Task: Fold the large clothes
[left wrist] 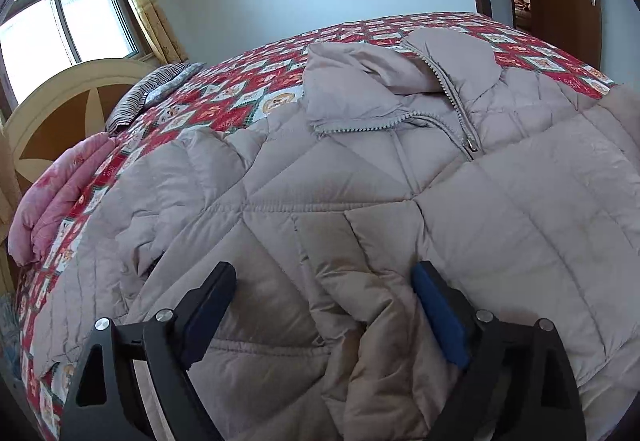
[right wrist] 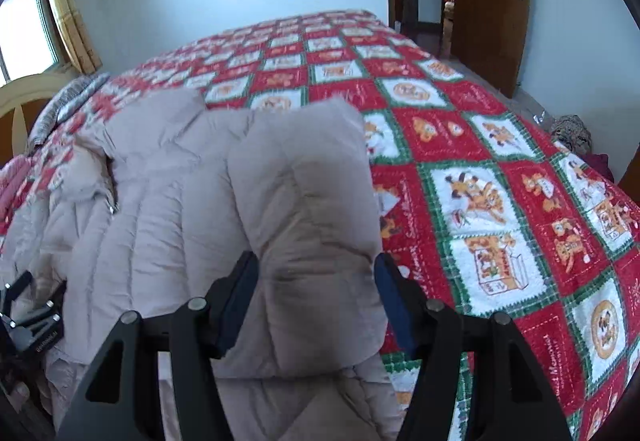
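Puffy beige sleeve (right wrist: 308, 209) fills my right gripper (right wrist: 316, 305), its pads pressing the padding on both sides, so I read that as a grip, though the blur leaves some doubt. My left gripper (left wrist: 324, 313) hangs with jaws wide apart over the jacket (left wrist: 400, 181), nothing pinched. One jacket lies front up on the bed (right wrist: 480, 161), collar toward the far wall, its length running away from me. The held sleeve sits on the jacket's right edge, so folding it means carrying it leftward across the body. I count one jacket and two grippers.
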Available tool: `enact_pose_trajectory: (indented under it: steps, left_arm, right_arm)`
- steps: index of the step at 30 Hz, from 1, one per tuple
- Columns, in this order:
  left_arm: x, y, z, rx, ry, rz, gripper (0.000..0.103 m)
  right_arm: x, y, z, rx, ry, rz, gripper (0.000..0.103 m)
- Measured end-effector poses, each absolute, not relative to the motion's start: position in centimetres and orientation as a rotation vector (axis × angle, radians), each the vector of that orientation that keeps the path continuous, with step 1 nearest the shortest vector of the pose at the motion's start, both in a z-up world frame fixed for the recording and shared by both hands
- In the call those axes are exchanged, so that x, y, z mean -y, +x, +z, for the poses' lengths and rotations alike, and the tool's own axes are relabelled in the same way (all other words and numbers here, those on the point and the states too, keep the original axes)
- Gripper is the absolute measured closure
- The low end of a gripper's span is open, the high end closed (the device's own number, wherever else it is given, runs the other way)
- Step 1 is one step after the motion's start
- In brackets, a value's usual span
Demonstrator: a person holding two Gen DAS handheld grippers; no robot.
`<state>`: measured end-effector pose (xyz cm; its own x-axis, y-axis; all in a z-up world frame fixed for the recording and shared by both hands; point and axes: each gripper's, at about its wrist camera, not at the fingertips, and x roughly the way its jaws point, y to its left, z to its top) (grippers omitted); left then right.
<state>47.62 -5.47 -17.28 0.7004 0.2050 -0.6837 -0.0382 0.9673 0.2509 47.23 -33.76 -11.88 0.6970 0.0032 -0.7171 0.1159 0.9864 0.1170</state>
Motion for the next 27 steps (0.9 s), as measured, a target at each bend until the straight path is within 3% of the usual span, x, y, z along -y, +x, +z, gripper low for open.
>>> enact_pose_trajectory:
  steps: [4,10,16,20,27]
  left_arm:
    - [5.4,47.8,-17.4,-0.790,0.214,0.134,0.009]
    - [4.6,47.9,-17.6,-0.796,0.168,0.121,0.006]
    - [4.2,48.1,-17.8,-0.808,0.147,0.118,0.003]
    - [4.3,48.0,-17.8,-0.806,0.147,0.121,0.002]
    - [3.3,47.0,-16.5,-0.806,0.116,0.101,0.002]
  right_arm:
    - [30.4,47.7,-10.2,-0.712,0.092,-0.005,0.039]
    - [27.9,50.8,-15.8,-0.855,0.067,0.009,0.039]
    - [26.6,49.5,-13.9,-0.862,0.019,-0.036,0.039]
    - [23.2,47.2,-11.9,-0.800,-0.004,0.077,0.025]
    - [20.3,47.7,-17.4,-0.869,-0.072,0.086,0.022]
